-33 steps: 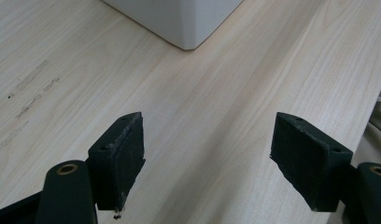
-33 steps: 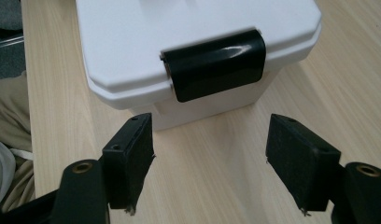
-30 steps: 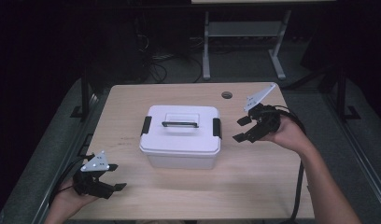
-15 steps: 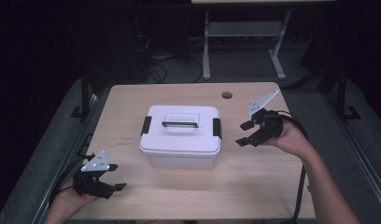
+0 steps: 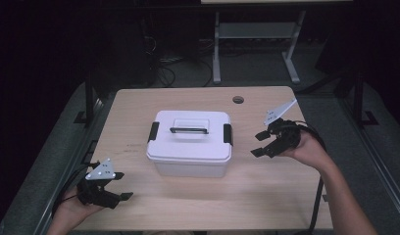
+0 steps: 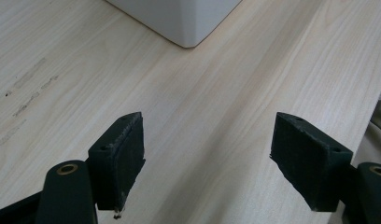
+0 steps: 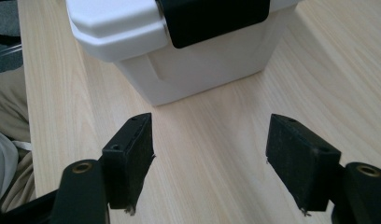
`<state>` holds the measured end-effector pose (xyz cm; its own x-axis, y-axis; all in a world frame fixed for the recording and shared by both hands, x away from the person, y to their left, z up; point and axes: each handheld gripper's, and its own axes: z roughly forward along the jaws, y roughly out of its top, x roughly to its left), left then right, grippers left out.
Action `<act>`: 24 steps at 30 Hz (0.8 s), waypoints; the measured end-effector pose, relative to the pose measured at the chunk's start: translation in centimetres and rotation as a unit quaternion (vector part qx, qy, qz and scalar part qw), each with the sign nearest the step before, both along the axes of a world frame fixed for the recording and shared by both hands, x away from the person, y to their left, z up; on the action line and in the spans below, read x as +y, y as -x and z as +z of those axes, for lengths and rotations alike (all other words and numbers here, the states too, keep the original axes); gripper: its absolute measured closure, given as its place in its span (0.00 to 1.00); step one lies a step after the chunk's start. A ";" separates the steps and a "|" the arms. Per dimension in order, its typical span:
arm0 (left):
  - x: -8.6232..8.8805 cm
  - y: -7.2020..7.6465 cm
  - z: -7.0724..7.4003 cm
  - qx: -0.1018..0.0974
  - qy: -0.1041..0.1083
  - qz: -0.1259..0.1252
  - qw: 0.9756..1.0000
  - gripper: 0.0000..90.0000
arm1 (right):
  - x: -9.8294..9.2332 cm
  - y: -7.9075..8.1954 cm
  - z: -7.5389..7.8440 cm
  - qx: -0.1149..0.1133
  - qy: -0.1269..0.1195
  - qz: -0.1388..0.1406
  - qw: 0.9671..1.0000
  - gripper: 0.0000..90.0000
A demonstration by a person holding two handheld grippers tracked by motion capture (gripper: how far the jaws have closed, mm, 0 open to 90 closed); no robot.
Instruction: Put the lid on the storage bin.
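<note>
- A white lidded storage box [image 5: 190,144] sits near the middle of the light wooden table [image 5: 266,196], its long sides running parallel to the table's near and far edges.
- The lid is on, with a black-edged carry handle [image 5: 188,129] lying flat across its top and a black latch on each short end, the left latch [image 5: 153,131] and the right latch [image 5: 228,134] both folded down against the box.
- The right gripper [image 5: 261,143] hovers off the box's right end, near the table's right edge, held in the person's right hand [image 5: 306,147]; its jaws stand wide apart with nothing between them and point toward the right latch. In the right gripper view the box's end and its black latch [image 7: 212,18] lie just ahead of the parted jaws, clear of contact.
- The left gripper [image 5: 120,186] rests low at the table's near-left corner, in the person's left hand [image 5: 73,210]; its jaws are also spread, holding nothing. In the left gripper view a rounded lower corner of the box [image 6: 188,23] shows well ahead of the jaws, over bare wood.
- A small round grommet hole [image 5: 238,100] marks the table near its far edge, right of centre.
- Beyond the far edge, the metal legs of another table [image 5: 257,44] stand in the dark room.
</note>
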<state>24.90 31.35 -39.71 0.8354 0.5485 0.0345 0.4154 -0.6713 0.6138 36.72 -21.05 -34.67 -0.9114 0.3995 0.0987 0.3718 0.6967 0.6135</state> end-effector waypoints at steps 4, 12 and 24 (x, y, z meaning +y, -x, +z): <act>0.0 0.0 0.0 0.001 -0.002 -0.001 1.000 0.28 | -0.4 0.1 -0.2 0.003 0.000 -0.003 1.000 0.35; 0.0 0.0 0.0 0.001 -0.001 0.000 1.000 0.28 | -1.1 0.4 -0.9 0.009 -0.003 -0.010 1.000 0.35; 0.0 0.0 -0.2 0.004 -0.003 0.001 1.000 0.28 | -2.3 0.8 -2.1 0.018 -0.007 -0.023 1.000 0.35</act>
